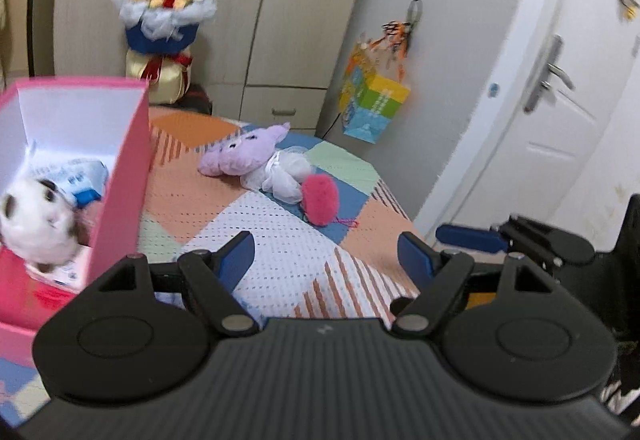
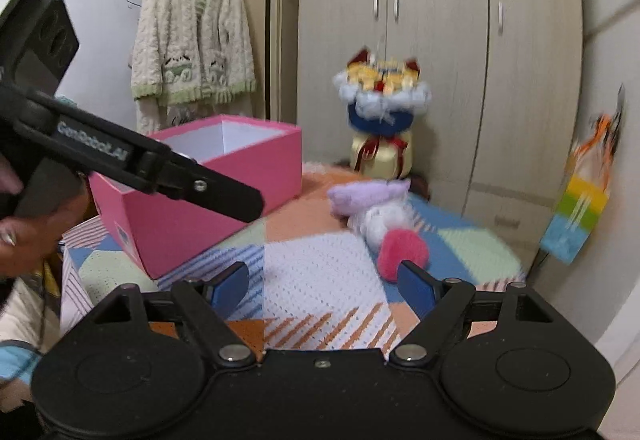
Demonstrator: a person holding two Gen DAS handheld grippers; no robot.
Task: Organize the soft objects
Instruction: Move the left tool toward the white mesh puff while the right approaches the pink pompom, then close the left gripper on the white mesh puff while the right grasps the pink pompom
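Note:
A pink box (image 1: 120,176) with a white inside stands on the patchwork bedspread (image 1: 280,252); it also shows in the right wrist view (image 2: 208,200). A white and brown plush (image 1: 38,220), blurred, is in the box above packets. A purple and white plush doll (image 1: 256,160) and a pink fluffy ball (image 1: 320,198) lie further back; both show in the right wrist view, the doll (image 2: 372,204) and the ball (image 2: 400,250). My left gripper (image 1: 326,256) is open and empty, just right of the box. My right gripper (image 2: 322,282) is open and empty, short of the ball.
A plush bouquet (image 1: 164,16) stands behind the bed against a wardrobe (image 2: 436,40). A colourful paper bag (image 1: 374,96) hangs on the wall. A white door (image 1: 560,100) is at the right. A knitted cardigan (image 2: 192,48) hangs at the left.

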